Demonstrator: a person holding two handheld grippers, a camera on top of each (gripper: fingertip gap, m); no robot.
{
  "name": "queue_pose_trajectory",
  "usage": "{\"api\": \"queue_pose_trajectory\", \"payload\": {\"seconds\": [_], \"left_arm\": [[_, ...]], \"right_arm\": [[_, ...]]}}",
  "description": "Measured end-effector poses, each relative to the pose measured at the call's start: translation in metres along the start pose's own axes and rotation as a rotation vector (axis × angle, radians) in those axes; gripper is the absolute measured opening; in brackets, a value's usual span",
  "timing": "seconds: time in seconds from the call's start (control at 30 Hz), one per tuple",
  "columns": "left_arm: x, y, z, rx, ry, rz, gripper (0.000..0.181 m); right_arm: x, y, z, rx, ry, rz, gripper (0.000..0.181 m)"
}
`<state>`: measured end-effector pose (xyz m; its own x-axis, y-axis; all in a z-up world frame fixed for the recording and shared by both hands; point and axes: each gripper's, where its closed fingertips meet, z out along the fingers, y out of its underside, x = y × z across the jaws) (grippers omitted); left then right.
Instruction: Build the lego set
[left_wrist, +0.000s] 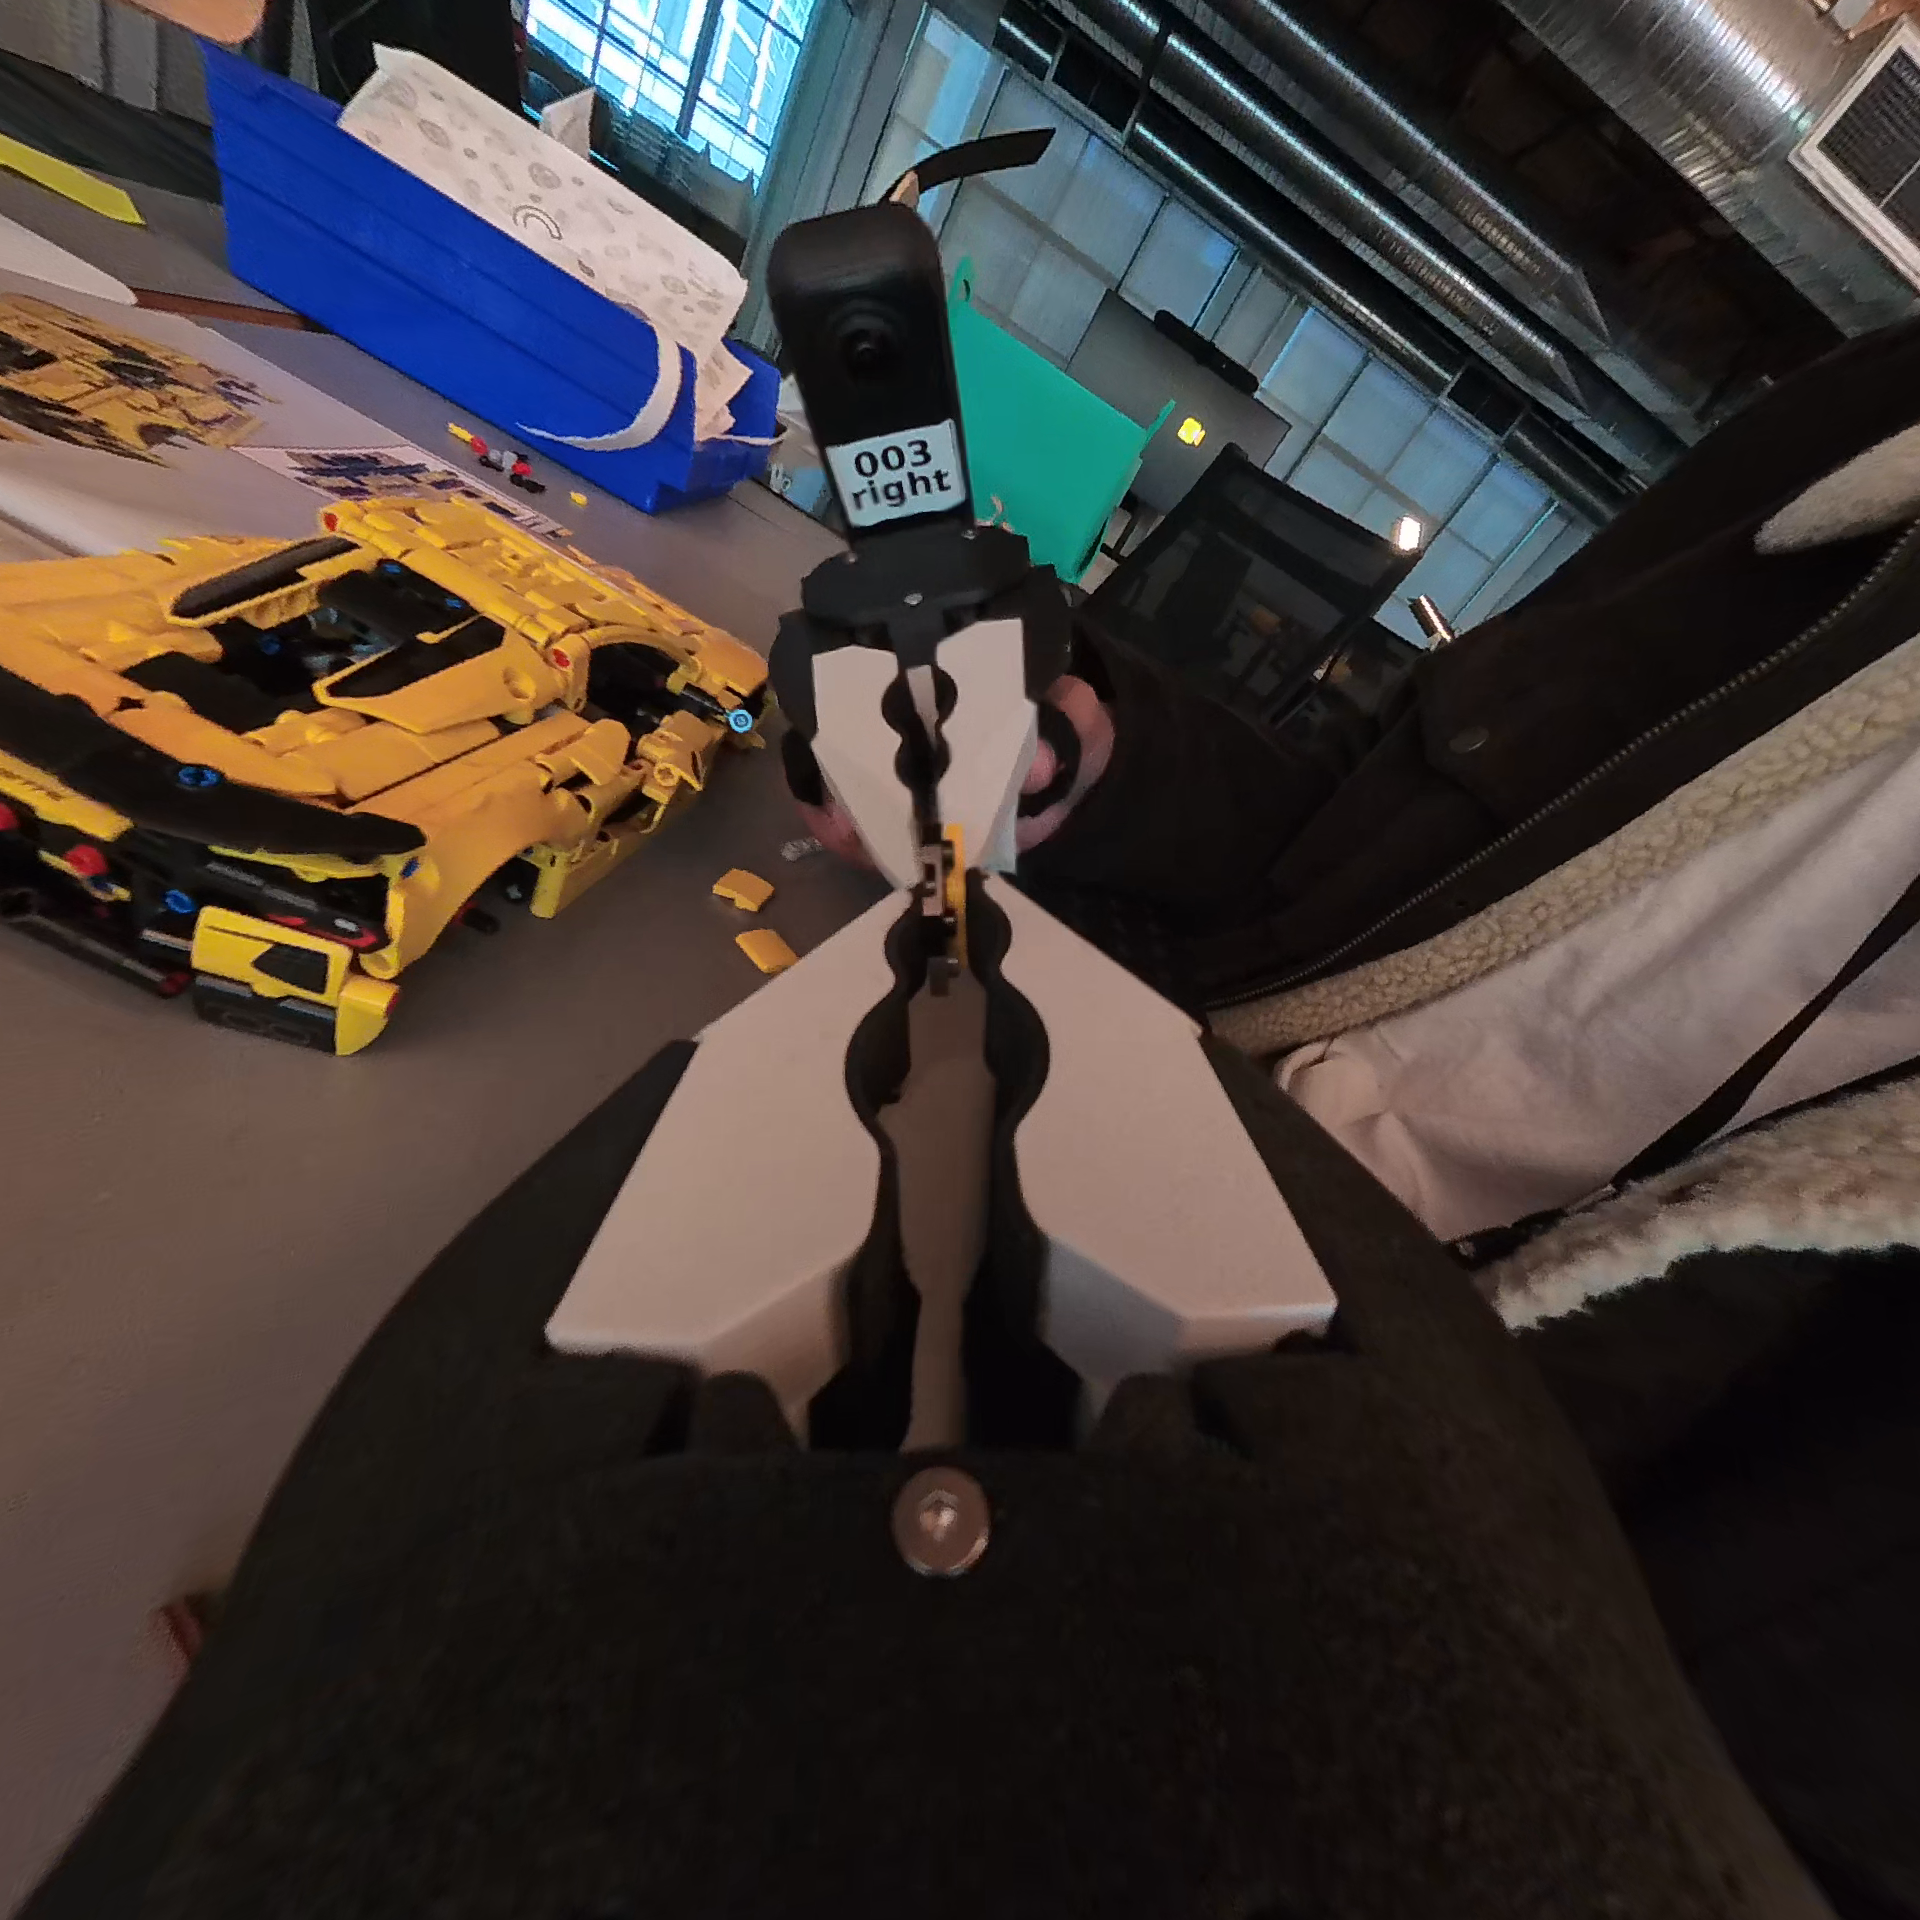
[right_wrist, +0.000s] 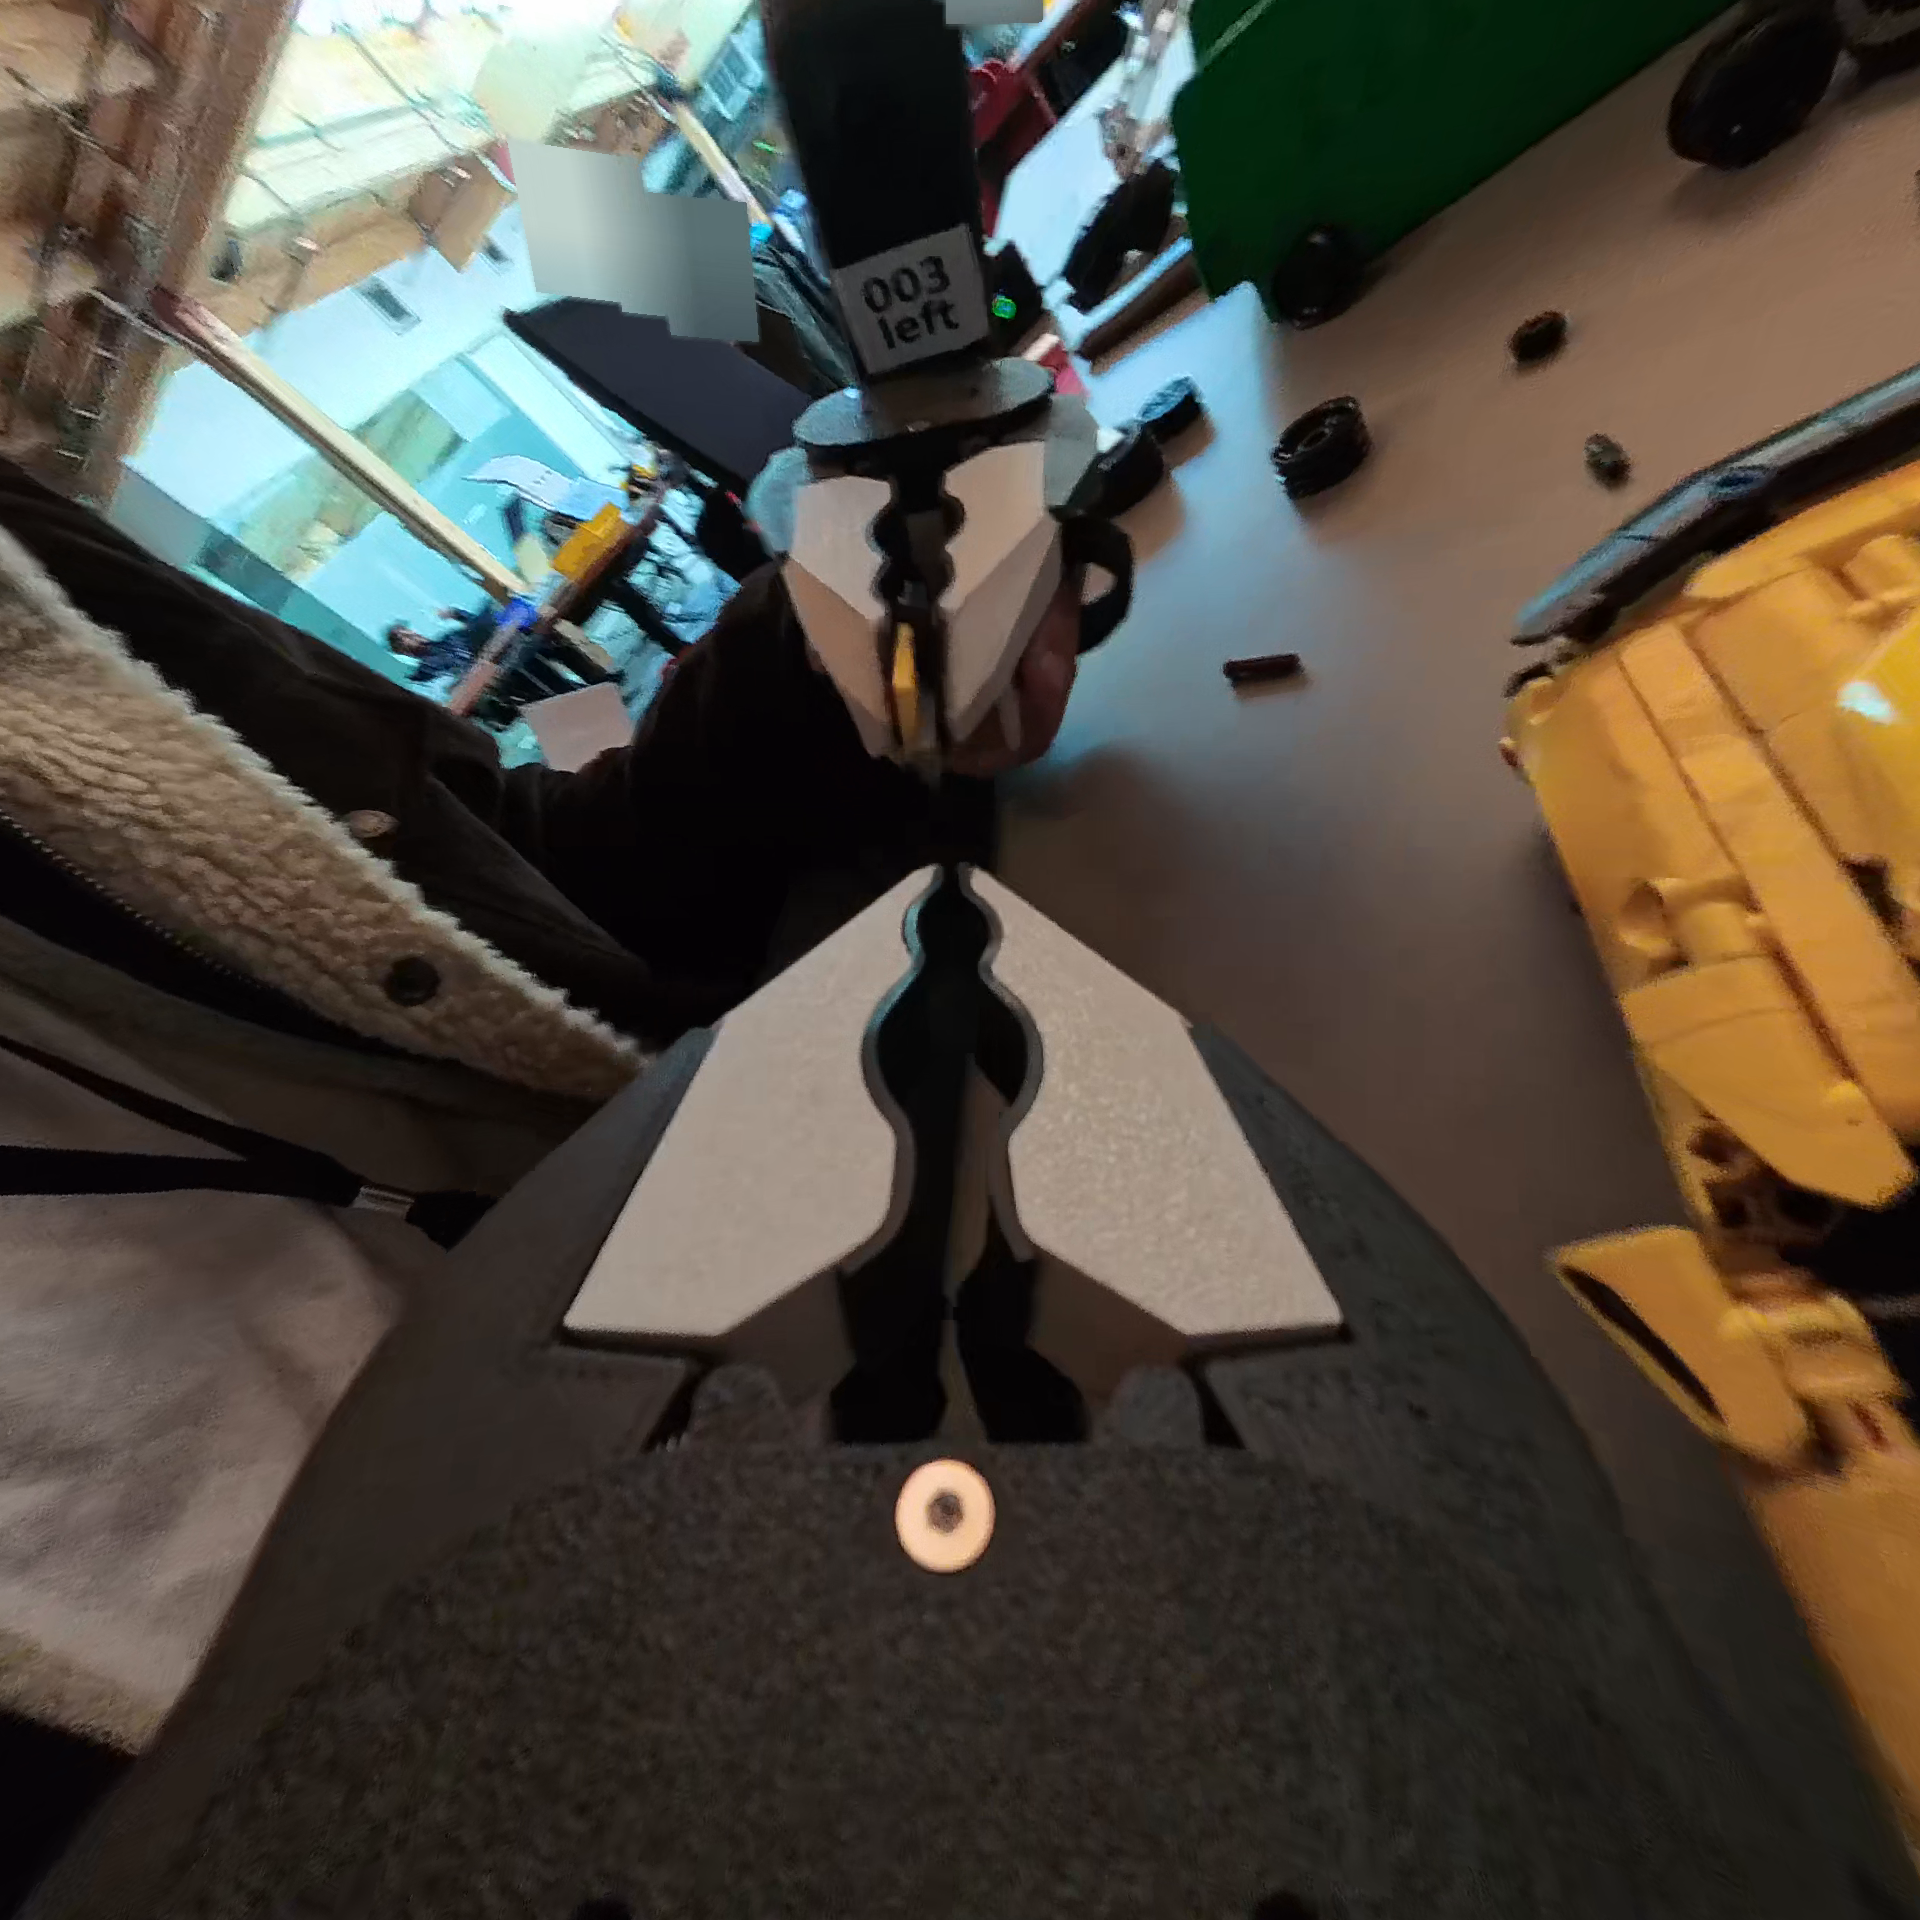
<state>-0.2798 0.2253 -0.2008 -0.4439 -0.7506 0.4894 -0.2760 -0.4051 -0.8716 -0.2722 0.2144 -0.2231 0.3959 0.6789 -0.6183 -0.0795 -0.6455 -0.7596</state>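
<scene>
My left gripper (left_wrist: 940, 906) is shut on a small yellow lego piece (left_wrist: 954, 894) with a dark grey part (left_wrist: 932, 883) fixed to it, held above the table's near edge. My right gripper (left_wrist: 921, 871) faces it tip to tip. In the right wrist view my right gripper (right_wrist: 948, 873) is shut, and its tips meet a dark part (right_wrist: 943, 800) that sticks out from the yellow piece (right_wrist: 906, 675) in the left gripper (right_wrist: 920, 740). The yellow lego car (left_wrist: 364, 727) stands on the grey table (left_wrist: 208, 1195) to the left. It also shows in the right wrist view (right_wrist: 1714, 883).
Two loose yellow tiles (left_wrist: 743, 888) lie by the car, with small pins (left_wrist: 499, 457) farther back. A blue bin (left_wrist: 416, 281) and an instruction booklet (left_wrist: 104, 384) sit behind. Black wheels (right_wrist: 1320, 447) lie on the table. A person's fleece-lined jacket (left_wrist: 1558, 935) is close. My left and right fingertips are right by each other.
</scene>
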Motion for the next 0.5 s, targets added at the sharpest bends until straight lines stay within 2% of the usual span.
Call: {"api": "queue_pose_trajectory", "payload": {"seconds": [0.1, 0.17, 0.27, 0.4, 0.5], "left_arm": [[-0.006, -0.001, -0.002, 0.011, -0.027, -0.02, 0.006], [-0.01, -0.002, -0.003, 0.017, -0.04, -0.032, 0.005], [-0.011, -0.001, -0.003, 0.014, -0.042, -0.039, 0.006], [-0.01, 0.003, -0.001, -0.009, -0.039, -0.035, 0.006], [-0.01, 0.002, -0.001, -0.007, -0.038, -0.035, 0.005]], "right_arm": [[0.021, 0.007, -0.017, -0.078, 0.197, -0.105, 0.0], [0.025, 0.026, -0.026, -0.211, 0.315, -0.246, 0.003], [0.004, 0.057, -0.021, -0.355, 0.297, -0.345, 0.022], [-0.003, 0.083, -0.018, -0.456, 0.291, -0.399, 0.017], [-0.001, 0.088, -0.017, -0.477, 0.263, -0.406, 0.014]]}}
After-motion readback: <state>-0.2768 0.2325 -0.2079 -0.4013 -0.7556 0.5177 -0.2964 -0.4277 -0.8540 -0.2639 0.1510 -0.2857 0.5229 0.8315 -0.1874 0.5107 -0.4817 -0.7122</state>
